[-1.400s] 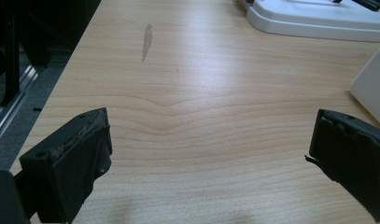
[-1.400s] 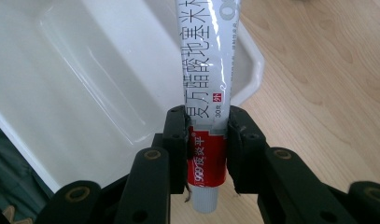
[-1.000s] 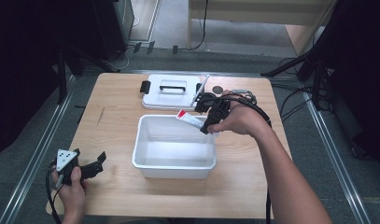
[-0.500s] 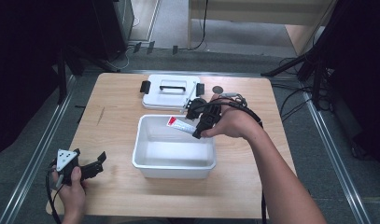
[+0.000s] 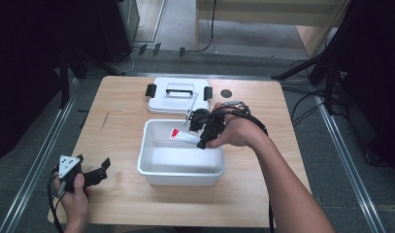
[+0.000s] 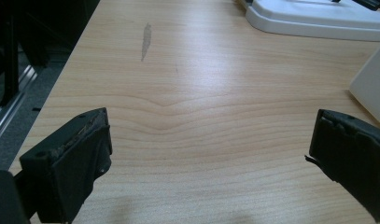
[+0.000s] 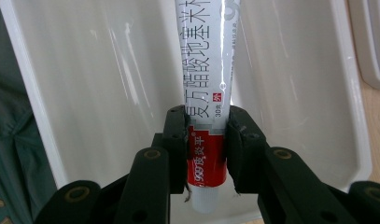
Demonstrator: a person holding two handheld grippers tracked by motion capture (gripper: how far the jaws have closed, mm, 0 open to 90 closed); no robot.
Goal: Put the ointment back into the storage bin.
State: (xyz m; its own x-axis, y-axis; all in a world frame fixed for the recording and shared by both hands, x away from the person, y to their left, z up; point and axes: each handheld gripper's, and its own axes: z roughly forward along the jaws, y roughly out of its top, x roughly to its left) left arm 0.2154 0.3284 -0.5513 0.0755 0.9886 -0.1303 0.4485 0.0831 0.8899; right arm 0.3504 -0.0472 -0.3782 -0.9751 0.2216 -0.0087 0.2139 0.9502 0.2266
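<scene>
The right gripper [image 7: 206, 135] is clamping a white ointment tube [image 7: 207, 88] between its two black pads, which are pressing on the tube's red band near the cap end; the rest of the tube, printed with dark characters, is sticking out past the fingertips. In the high view the right gripper [image 5: 201, 132] is hanging over the far right part of a white plastic bin [image 5: 151, 170], and the tube [image 5: 184, 135] is pointing left across the bin's open inside, above its floor. The person's right hand [image 5: 234, 132] is wrapping around the gripper body, the forearm running toward the near right.

The left gripper [image 5: 99, 171] is standing with its jaws wide apart and gripping nothing; in the left gripper view bare wood lies between the pads [image 6: 80, 154]. It is sitting low at the near left of the wooden table [image 5: 117, 121], well apart from the bin, in the left hand [image 5: 74, 191].

Beyond the bin, at the far side, a white lid [image 5: 178, 97] with a handle is lying flat.
</scene>
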